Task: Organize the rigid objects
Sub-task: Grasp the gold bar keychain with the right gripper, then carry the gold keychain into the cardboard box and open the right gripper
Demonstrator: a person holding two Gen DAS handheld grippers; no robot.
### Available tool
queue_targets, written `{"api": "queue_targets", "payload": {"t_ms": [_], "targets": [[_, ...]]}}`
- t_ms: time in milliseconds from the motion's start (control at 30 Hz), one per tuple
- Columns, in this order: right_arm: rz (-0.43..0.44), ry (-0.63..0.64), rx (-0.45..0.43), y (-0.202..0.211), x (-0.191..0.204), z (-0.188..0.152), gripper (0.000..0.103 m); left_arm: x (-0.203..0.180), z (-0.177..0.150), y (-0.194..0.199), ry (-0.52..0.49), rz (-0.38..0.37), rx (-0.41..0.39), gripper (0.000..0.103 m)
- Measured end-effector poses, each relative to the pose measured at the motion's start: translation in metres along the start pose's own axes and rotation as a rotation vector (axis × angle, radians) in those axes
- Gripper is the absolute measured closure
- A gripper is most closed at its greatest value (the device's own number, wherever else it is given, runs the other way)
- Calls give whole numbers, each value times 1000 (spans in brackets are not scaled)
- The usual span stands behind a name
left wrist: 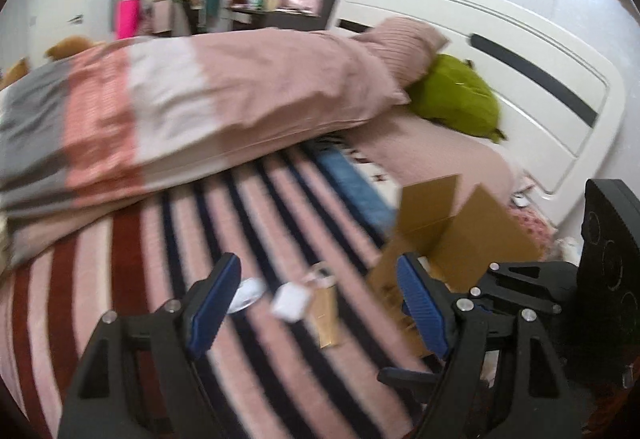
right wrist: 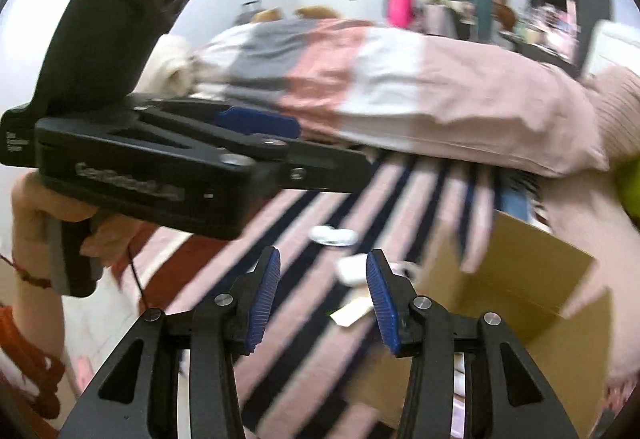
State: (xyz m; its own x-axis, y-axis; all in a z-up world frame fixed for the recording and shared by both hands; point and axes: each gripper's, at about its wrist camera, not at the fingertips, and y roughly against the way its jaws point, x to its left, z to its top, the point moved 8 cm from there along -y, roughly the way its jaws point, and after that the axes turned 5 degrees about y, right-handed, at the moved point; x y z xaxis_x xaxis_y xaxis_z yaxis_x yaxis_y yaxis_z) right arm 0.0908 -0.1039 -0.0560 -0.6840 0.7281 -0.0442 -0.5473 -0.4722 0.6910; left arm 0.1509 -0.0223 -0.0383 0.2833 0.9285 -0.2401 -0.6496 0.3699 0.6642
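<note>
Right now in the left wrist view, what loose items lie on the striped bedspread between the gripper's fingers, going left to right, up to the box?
White round dish → white square case → tan flat packet → open cardboard box. The left gripper is open above them; blur hides finer detail.

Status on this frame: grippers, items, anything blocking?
Left gripper open, empty; right gripper open, empty. Small white items and a tan packet loose on striped blanket, beside open cardboard box. Path clear; frames blurred.
</note>
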Motion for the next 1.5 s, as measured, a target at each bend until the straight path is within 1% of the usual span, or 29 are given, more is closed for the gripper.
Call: {"api": "queue_targets", "payload": {"t_ms": [67, 167, 233, 300, 367, 400, 433, 467, 500, 567, 600, 667, 700, 767, 800, 833, 867, 933, 967, 1067, 1167, 1233, 1267, 1300, 1400, 1433, 1467, 1500], "targets": [[25, 17, 24, -17, 18, -1, 62, 24, -16, 5, 24, 37, -6, 25], [48, 14, 91, -51, 40, -8, 62, 54, -40, 4, 60, 80, -3, 25], [30, 17, 134, -74, 50, -17, 62, 67, -55, 3, 74, 99, -3, 25], [-23, -2, 170, -94, 48, -29, 62, 80, -73, -1, 95, 100, 3, 25], [-92, -65, 216, -115, 34, -42, 62, 84, -84, -6, 110, 81, 10, 25], [-145, -87, 238, -125, 26, -49, 62, 86, -89, -8, 115, 73, 13, 25], [-214, -103, 259, -134, 14, -57, 57, 85, -92, -9, 118, 69, 15, 25], [-257, -123, 273, -141, 4, -64, 50, 86, -96, -11, 121, 64, 20, 25], [-301, -167, 289, -150, -9, -72, 48, 86, -99, -13, 123, 61, 26, 25], [-354, -225, 306, -157, -32, -82, 48, 87, -103, -15, 123, 58, 32, 25], [-390, -233, 312, -161, -43, -84, 47, 87, -103, -16, 126, 54, 31, 25], [-473, -199, 299, -163, -63, -84, 47, 88, -103, -16, 134, 46, 28, 25], [-486, -197, 303, -166, -68, -87, 47, 89, -104, -17, 137, 42, 27, 25], [-451, -229, 325, -174, -76, -97, 48, 88, -103, -17, 137, 42, 26, 25], [-432, -241, 321, -175, -79, -100, 51, 88, -104, -17, 137, 42, 26, 25], [-423, -234, 308, -174, -79, -99, 61, 88, -104, -17, 140, 42, 26, 25], [-416, -218, 301, -173, -76, -97, 76, 88, -103, -18, 145, 42, 26, 25], [-407, -188, 293, -169, -71, -97, 88, 87, -103, -18, 151, 39, 25, 25], [-395, -175, 293, -166, -67, -99, 89, 86, -103, -18, 152, 37, 24, 25], [-303, -170, 287, -163, -54, -100, 89, 81, -103, -16, 141, 31, 24, 25], [-154, -186, 250, -153, -27, -97, 89, 80, -103, -16, 143, 30, 22, 25], [-66, -139, 209, -147, -2, -89, 89, 78, -103, -15, 146, 25, 23, 25], [-34, -115, 202, -147, 10, -86, 89, 78, -103, -15, 147, 27, 24, 25], [-12, -98, 206, -148, 20, -86, 89, 78, -104, -15, 146, 30, 27, 25], [16, -85, 269, -155, 39, -93, 89, 76, -106, -16, 145, 39, 36, 25], [9, -65, 288, -157, 44, -96, 86, 76, -107, -16, 146, 39, 37, 25], [-9, -38, 300, -158, 46, -100, 79, 75, -107, -16, 146, 39, 40, 25], [-32, -12, 309, -158, 47, -103, 75, 74, -108, -17, 145, 39, 42, 25]]}}
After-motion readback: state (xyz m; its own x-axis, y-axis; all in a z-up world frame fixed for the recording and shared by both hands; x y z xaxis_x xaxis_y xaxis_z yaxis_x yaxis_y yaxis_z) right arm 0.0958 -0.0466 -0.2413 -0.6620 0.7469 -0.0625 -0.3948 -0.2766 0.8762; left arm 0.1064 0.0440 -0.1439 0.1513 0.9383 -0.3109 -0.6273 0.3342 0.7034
